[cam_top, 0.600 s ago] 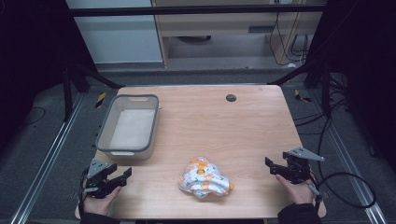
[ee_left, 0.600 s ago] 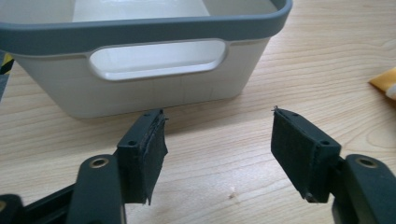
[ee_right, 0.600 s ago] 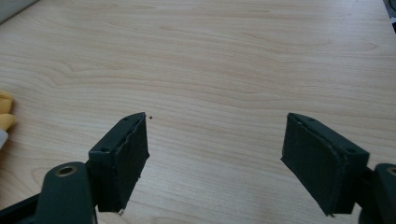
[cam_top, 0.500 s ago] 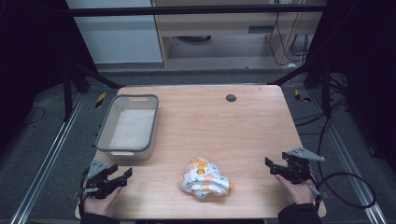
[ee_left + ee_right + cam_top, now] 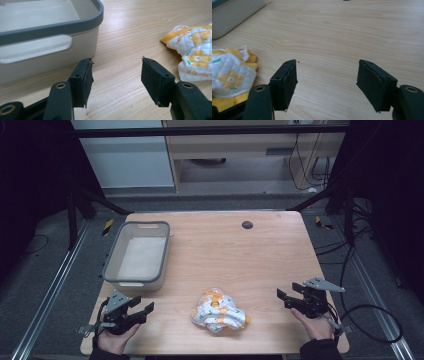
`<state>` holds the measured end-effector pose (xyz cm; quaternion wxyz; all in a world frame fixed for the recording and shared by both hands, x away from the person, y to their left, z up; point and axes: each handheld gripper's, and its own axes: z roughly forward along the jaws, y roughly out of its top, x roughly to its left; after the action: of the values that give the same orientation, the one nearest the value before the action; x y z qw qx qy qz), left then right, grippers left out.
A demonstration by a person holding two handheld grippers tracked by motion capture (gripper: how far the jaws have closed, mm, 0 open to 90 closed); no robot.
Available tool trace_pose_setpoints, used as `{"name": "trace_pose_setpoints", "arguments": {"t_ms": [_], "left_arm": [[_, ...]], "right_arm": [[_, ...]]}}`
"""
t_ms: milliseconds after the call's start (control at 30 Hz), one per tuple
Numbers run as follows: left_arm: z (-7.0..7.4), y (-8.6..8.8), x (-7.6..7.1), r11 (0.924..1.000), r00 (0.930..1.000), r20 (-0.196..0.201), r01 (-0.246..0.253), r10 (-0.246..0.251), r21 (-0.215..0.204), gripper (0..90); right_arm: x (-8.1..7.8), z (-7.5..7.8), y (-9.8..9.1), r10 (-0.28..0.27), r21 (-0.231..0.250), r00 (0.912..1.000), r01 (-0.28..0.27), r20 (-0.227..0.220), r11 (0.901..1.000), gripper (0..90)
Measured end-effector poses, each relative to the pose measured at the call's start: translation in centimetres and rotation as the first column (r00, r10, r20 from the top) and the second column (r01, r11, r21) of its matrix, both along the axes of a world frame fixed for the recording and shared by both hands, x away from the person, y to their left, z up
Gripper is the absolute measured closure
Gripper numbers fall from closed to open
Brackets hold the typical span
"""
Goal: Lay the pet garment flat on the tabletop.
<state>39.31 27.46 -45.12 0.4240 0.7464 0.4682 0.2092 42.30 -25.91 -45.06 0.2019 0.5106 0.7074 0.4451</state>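
Approach to crumpled quilted cloth (image 5: 219, 311) at near-centre of surface (image 5: 240, 255), apart from bin (image 5: 136, 256)
Left tongs (image 5: 140, 310) and right tongs (image 5: 283, 296) both open, empty, flanking; close in low from each side; pinch raised folds, not flat layers.

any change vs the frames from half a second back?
Nothing visibly changed. The left hand-held gripper and right hand-held gripper sit open at the near corners of the table, the crumpled cloth lies between them untouched, and the bin stays put.
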Motion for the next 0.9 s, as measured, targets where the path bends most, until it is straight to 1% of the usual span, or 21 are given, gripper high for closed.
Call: {"name": "trace_pose_setpoints", "arguments": {"t_ms": [33,67,167,233,267,300,333,433,500,667,800,867,900], "left_arm": [[0.1,-0.1,0.0,1.0,1.0,0.002,0.006,-0.006,0.004,41.9],[0.2,-0.3,0.2,0.9999,0.9999,0.001,0.017,-0.017,0.0,41.9],[0.5,-0.6,0.3,0.9996,0.9997,0.002,0.026,-0.026,-0.005,41.9],[0.9,-0.9,0.3,0.9994,0.9993,0.013,0.035,-0.035,-0.005,41.9],[1.3,-1.1,0.4,0.9991,0.9989,0.021,0.043,-0.043,-0.007,41.9],[1.3,-1.1,0.4,0.9991,0.9989,0.021,0.043,-0.043,-0.007,41.9],[1.5,-1.3,0.4,0.9989,0.9986,0.026,0.047,-0.047,-0.006,41.9],[2.0,-1.8,0.6,0.9982,0.9976,0.036,0.06,-0.06,-0.003,41.9],[2.1,-2.1,0.8,0.9977,0.997,0.038,0.068,-0.068,-0.004,41.7],[2.4,-3.1,1.2,0.9965,0.9955,0.044,0.084,-0.084,0.007,41.5],[2.6,-3.9,1.6,0.9948,0.9936,0.048,0.102,-0.102,0.009,41.5],[2.8,-4.6,1.9,0.9936,0.9923,0.051,0.113,-0.113,0.005,41.6],[2.8,-4.6,1.9,0.9936,0.9923,0.051,0.113,-0.113,0.005,41.6]], "right_arm": [[0.0,0.0,0.0,0.0,0.0,1.0,0.0,0.0,1.0,32.3],[0.0,0.2,0.3,0.013,0.002,0.9999,-0.013,0.004,0.9999,32.8],[0.1,0.6,0.6,0.023,0.012,0.9997,-0.023,0.007,0.9997,33.0],[0.3,1.1,1.1,0.046,0.01,0.9989,-0.046,0.014,0.9989,33.3],[0.3,1.3,1.3,0.052,0.013,0.9986,-0.052,0.015,0.9986,33.5],[0.3,1.3,1.3,0.052,0.013,0.9986,-0.052,0.015,0.9986,33.5],[0.5,1.7,1.6,0.065,0.013,0.9977,-0.065,0.021,0.9978,33.6],[0.6,2.0,1.9,0.074,0.024,0.9969,-0.075,0.024,0.9969,33.6],[0.7,2.3,2.2,0.081,0.021,0.9963,-0.082,0.027,0.9964,33.4],[1.3,3.0,3.3,0.105,0.022,0.9938,-0.106,0.038,0.9942,33.3],[1.6,3.3,4.0,0.119,0.017,0.9919,-0.12,0.045,0.9927,33.8],[1.8,3.5,4.8,0.136,0.018,0.9897,-0.137,0.044,0.9904,34.5],[1.8,3.5,4.8,0.136,0.018,0.9897,-0.137,0.044,0.9904,34.5]]}}
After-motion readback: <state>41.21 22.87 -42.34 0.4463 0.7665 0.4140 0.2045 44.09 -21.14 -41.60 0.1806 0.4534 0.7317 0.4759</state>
